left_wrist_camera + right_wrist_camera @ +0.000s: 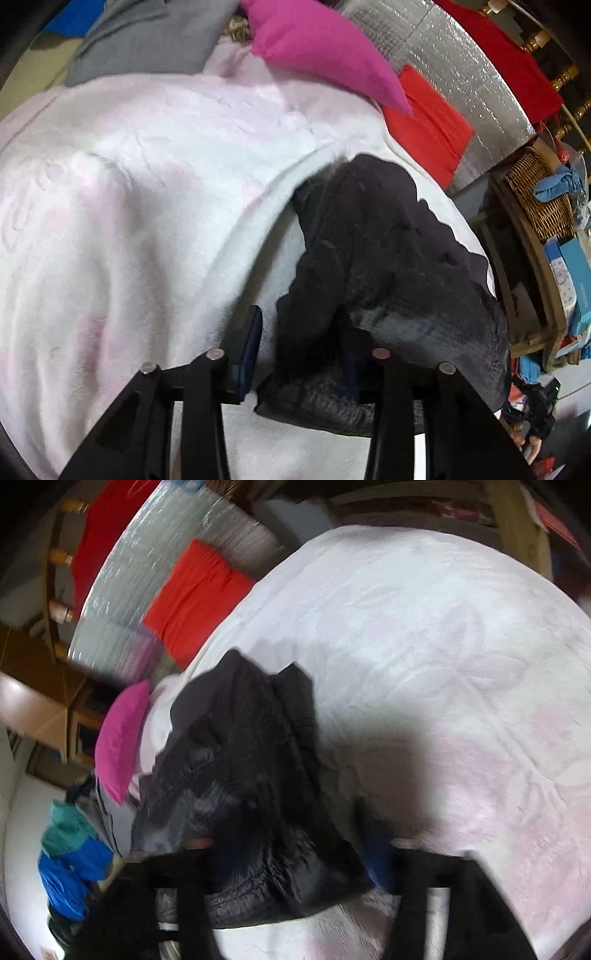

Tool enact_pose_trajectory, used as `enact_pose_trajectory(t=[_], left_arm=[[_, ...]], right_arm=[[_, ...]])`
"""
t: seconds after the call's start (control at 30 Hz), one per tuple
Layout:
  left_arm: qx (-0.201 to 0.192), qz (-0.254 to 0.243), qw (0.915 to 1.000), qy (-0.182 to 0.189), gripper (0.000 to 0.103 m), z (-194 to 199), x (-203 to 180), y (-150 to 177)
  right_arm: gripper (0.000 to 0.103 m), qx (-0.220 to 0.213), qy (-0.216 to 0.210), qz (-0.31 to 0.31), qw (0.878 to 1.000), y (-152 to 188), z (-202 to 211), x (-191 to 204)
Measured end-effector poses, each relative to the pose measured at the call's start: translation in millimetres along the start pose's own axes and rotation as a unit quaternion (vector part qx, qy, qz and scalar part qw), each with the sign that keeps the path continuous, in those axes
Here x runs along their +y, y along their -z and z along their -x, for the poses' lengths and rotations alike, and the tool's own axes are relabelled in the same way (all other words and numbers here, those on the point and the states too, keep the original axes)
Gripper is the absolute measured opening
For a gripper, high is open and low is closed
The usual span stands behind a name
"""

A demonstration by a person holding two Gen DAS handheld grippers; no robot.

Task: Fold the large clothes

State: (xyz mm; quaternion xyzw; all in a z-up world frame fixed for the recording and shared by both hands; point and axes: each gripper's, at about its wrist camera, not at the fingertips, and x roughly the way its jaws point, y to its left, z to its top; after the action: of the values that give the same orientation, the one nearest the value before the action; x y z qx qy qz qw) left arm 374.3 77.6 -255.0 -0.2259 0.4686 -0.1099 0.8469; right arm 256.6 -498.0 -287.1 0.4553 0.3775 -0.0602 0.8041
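Seen over both pairs of jaws: left gripper spread around a bunched edge of the black garment, one pad clear at its side, the other lost behind cloth, so no firm pinch to be told; right gripper likewise spread, dark fabric heaped between and over the fingers, view blurred, grip not certain; garment crumpled in a mound on the pale pink blanket covering the bed; best done, by these pictures, by taking two matching corners or a hem, lifting and shaking flat before any fold; broad bare blanket beyond the right gripper for spreading; bed edge close past the garment on the left gripper's far side; farther off, magenta pillow, red cushion, grey cushion, silver foil mat, wicker basket.
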Motion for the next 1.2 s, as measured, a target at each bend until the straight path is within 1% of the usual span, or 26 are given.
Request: enact_pose_trajectory(t=[0.03, 0.07, 0.1, 0.13, 0.17, 0.2, 0.27, 0.33, 0.4, 0.47, 0.5, 0.57, 0.67, 0.73, 0.77, 0.87, 0.9, 0.93, 0.97, 1.0, 1.03, 1.07, 1.13, 1.17, 1.2], left_arm=[[-0.006, -0.001, 1.0, -0.002, 0.045, 4.8, -0.2, -0.4], [-0.017, -0.002, 0.9998, -0.007, 0.05, 11.7, -0.7, 0.0], [-0.034, -0.004, 0.9993, -0.012, 0.053, 20.7, -1.6, 2.0], [-0.05, -0.006, 0.9986, -0.016, 0.055, 27.2, -1.7, 2.4], [-0.077, -0.011, 0.9967, -0.024, 0.061, 39.2, -4.3, 7.3], [-0.086, -0.015, 0.9958, -0.027, 0.067, 43.2, -5.2, 9.2], [-0.098, -0.035, 0.9939, -0.035, 0.07, 53.3, -12.7, 21.9], [-0.09, -0.045, 0.9943, -0.033, 0.07, 54.2, -17.8, 32.7], [-0.053, -0.049, 0.9974, -0.006, 0.072, 46.4, -21.5, 49.0], [-0.011, -0.038, 0.9991, 0.017, 0.072, 32.9, -22.4, 57.5], [0.014, -0.027, 0.9992, 0.026, 0.072, 23.9, -22.4, 59.5], [0.035, 0.002, 0.9986, 0.04, 0.072, 14.1, -18.3, 57.8], [0.036, 0.049, 0.9959, 0.066, 0.072, 5.3, -8.6, 51.4], [0.033, 0.068, 0.994, 0.078, 0.072, 1.2, -5.8, 48.1], [0.03, 0.079, 0.9932, 0.08, 0.073, -1.6, -4.3, 45.6], [0.023, 0.099, 0.9912, 0.084, 0.072, -8.7, -2.1, 46.5], [0.021, 0.101, 0.9911, 0.084, 0.071, -11.9, -1.4, 45.3], [0.016, 0.103, 0.9911, 0.083, 0.071, -13.4, -0.6, 44.6], [0.009, 0.104, 0.991, 0.084, 0.066, -13.8, -0.2, 43.4], [0.004, 0.102, 0.9911, 0.085, 0.06, -13.4, -1.1, 44.2], [-0.003, 0.098, 0.9915, 0.085, 0.057, -11.9, -4.9, 43.6], [-0.015, 0.088, 0.9925, 0.084, 0.052, -8.4, -8.2, 42.9], [-0.029, 0.063, 0.9948, 0.074, 0.051, -3.9, -14.9, 42.1], [-0.028, 0.05, 0.9964, 0.063, 0.051, -4.7, -17.4, 43.3], [-0.019, 0.042, 0.9977, 0.049, 0.051, -8.7, -18.6, 43.9]], right_arm=[[0.072, -0.008, -0.014, -0.012, 1.0, 1.1, 6.2, -3.2], [0.072, -0.013, -0.027, -0.02, 0.999, 0.7, 10.9, -3.4], [0.072, -0.023, -0.047, -0.032, 0.998, 2.6, 20.3, -8.3], [0.072, -0.029, -0.057, -0.035, 0.997, 5.4, 24.3, -10.0], [0.072, -0.035, -0.071, -0.038, 0.996, 9.5, 31.1, -12.5], [0.072, -0.032, -0.079, -0.039, 0.996, 12.5, 33.5, -12.5], [0.072, -0.016, -0.093, -0.037, 0.995, 21.3, 34.2, -11.6], [0.073, 0.006, -0.1, -0.028, 0.995, 31.5, 29.3, -5.0], [0.073, 0.031, -0.102, -0.008, 0.994, 42.3, 20.3, 5.8], [0.073, 0.052, -0.097, 0.001, 0.994, 56.3, 6.0, 16.9], [0.073, 0.062, -0.09, 0.001, 0.994, 60.0, -1.9, 21.2], [0.073, 0.075, -0.075, -0.008, 0.994, 63.8, -22.1, 26.8], [0.073, 0.09, -0.063, -0.045, 0.993, 69.0, -45.7, 28.0], [0.074, 0.083, -0.066, -0.067, 0.992, 69.0, -54.4, 27.1], [0.074, 0.072, -0.068, -0.074, 0.992, 68.7, -55.8, 27.5], [0.074, 0.039, -0.071, -0.07, 0.994, 66.1, -57.8, 30.3], [0.069, 0.03, -0.064, -0.057, 0.996, 66.0, -58.5, 33.8], [0.061, 0.022, -0.055, -0.042, 0.997, 67.1, -56.9, 36.7], [0.053, 0.015, -0.043, -0.023, 0.999, 66.1, -54.0, 40.6], [0.049, 0.001, -0.036, -0.002, 0.999, 66.1, -49.6, 46.3], [0.044, -0.016, -0.034, 0.019, 0.999, 66.3, -43.2, 52.7], [0.042, -0.033, -0.033, 0.038, 0.998, 66.8, -36.5, 58.9], [0.04, -0.058, -0.027, 0.071, 0.995, 69.2, -26.3, 70.5], [0.04, -0.064, -0.017, 0.083, 0.994, 70.0, -25.6, 74.9], [0.04, -0.056, 0.001, 0.09, 0.994, 70.6, -30.8, 75.5]])
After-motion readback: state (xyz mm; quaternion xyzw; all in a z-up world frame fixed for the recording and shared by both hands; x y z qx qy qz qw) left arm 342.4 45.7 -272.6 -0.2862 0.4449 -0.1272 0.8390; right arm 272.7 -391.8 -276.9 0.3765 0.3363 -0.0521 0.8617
